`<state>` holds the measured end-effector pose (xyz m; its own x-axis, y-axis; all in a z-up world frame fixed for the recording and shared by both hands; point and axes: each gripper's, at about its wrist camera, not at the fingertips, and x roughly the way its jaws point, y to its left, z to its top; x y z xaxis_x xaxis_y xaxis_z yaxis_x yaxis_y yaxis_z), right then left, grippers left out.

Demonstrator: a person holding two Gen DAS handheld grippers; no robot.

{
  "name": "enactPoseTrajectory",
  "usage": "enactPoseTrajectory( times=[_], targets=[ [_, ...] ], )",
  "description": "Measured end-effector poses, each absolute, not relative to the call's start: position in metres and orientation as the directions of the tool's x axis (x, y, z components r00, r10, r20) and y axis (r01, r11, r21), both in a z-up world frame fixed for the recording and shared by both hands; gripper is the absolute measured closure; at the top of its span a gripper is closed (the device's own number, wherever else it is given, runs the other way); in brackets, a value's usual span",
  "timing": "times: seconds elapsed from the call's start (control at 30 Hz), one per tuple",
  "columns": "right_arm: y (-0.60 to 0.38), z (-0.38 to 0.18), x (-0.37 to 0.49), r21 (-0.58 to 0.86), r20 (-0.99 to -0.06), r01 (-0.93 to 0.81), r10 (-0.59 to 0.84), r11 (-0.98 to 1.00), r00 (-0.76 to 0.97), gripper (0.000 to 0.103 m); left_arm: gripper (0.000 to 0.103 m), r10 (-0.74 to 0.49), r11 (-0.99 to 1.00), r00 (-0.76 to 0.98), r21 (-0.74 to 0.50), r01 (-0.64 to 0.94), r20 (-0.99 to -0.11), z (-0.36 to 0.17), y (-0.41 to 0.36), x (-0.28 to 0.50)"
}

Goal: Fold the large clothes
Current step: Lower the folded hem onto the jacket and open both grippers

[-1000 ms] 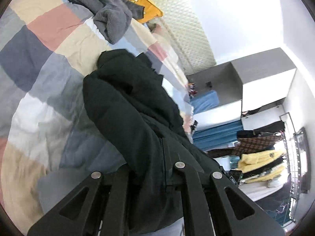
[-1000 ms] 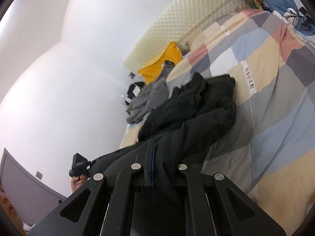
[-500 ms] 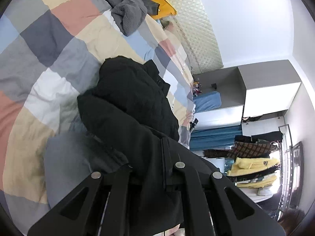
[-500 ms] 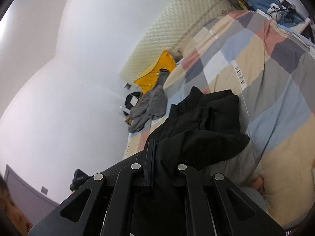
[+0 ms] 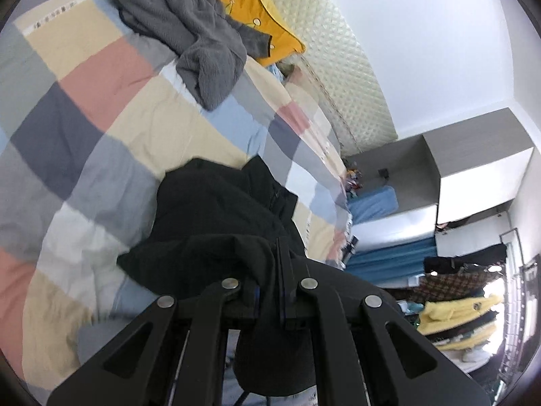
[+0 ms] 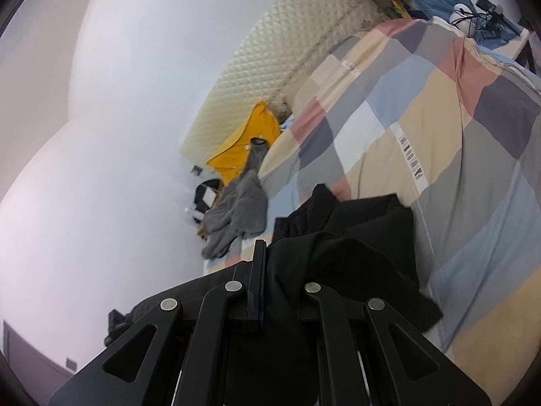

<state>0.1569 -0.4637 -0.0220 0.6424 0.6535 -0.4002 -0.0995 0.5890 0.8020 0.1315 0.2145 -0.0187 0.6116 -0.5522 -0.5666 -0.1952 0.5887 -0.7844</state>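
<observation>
Across the lower centre of both wrist views, a black jacket [image 5: 216,223] drapes from the checked bed [image 5: 101,108], its near edge pinched in the left claw [image 5: 270,291] and the right claw [image 6: 270,287]. Soft, bulky and limp, it looks fairly heavy and will likely sag between grips; hem corners or seams offer firmer hold. A grey fleece [image 5: 189,34] lies upper left.

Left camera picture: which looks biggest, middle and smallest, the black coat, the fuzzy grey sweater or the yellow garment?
1. Black coat, though it is nearest the camera, which inflates it.
2. Fuzzy grey sweater.
3. Yellow garment, partly hidden under the sweater, so its true size is unsure.
</observation>
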Motion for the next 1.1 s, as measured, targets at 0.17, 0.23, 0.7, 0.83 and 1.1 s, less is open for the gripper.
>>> enactPoseTrajectory(
  times=[0.17, 0.23, 0.7, 0.83, 1.1],
  targets=[
    [-0.463, -0.048, 0.204, 0.820, -0.437, -0.002, 0.627, 0.572, 0.645, 0.098, 0.096, -0.509, 0.605, 0.613, -0.758, -0.244, -0.604, -0.026, 0.210, 0.166],
    [-0.461, -0.060, 0.219, 0.820, -0.454, 0.034, 0.614, 0.571, 0.646, 0.098, 0.096, -0.488, 0.618, 0.608, -0.740, -0.266, -0.626, -0.028, 0.208, 0.177],
    [-0.436, -0.123, 0.310, 0.730, -0.622, 0.205, 0.509, 0.652, 0.595, 0.098, 0.096, -0.275, 0.746, 0.531, -0.526, -0.407, -0.801, -0.068, 0.187, 0.264],
    [-0.435, -0.145, 0.327, 0.734, -0.636, 0.238, 0.522, 0.635, 0.568, 0.098, 0.095, -0.248, 0.753, 0.501, -0.490, -0.439, -0.829, -0.084, 0.182, 0.285],
    [-0.432, -0.197, 0.349, 0.742, -0.650, 0.272, 0.556, 0.613, 0.518, 0.099, 0.093, -0.206, 0.800, 0.427, -0.403, -0.444, -0.881, -0.124, 0.165, 0.317]
  ],
)
